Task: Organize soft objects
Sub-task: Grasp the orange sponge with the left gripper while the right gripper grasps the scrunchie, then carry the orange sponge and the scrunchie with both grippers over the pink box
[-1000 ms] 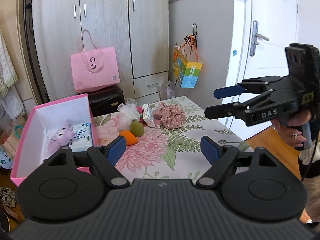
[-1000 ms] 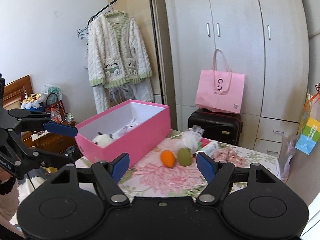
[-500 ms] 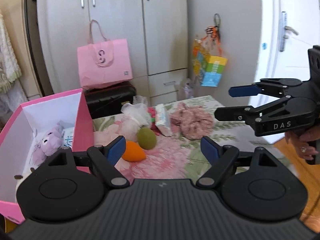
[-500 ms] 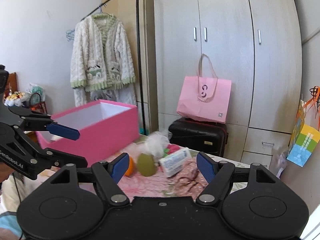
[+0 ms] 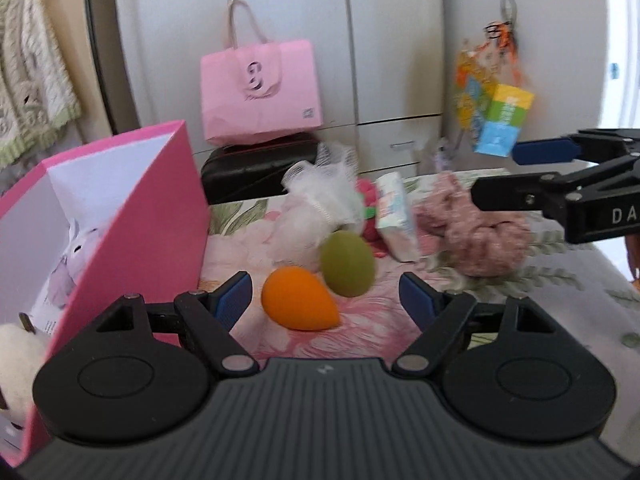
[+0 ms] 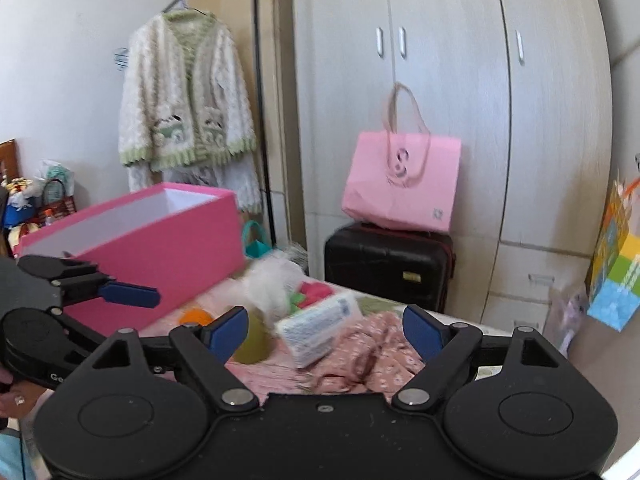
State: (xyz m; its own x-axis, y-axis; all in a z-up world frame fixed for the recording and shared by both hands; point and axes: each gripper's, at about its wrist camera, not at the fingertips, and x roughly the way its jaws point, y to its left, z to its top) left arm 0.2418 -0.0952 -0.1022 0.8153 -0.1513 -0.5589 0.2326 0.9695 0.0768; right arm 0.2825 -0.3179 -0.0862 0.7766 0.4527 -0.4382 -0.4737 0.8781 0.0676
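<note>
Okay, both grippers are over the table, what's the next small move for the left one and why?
Probably ease the left gripper forward and down around the orange sponge. Its jaws are open, the sponge lies just ahead between them, and the pink box stands right beside it.

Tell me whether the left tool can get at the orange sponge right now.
Probably yes. The left tool is open, and the orange sponge lies on the table just ahead between its fingers, nothing covering it; the green sponge sits close behind.

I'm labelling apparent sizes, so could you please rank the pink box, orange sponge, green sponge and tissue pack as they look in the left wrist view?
1. pink box, by far.
2-4. orange sponge, green sponge and tissue pack look alike, and nearness inflates the orange one; unranked.
</note>
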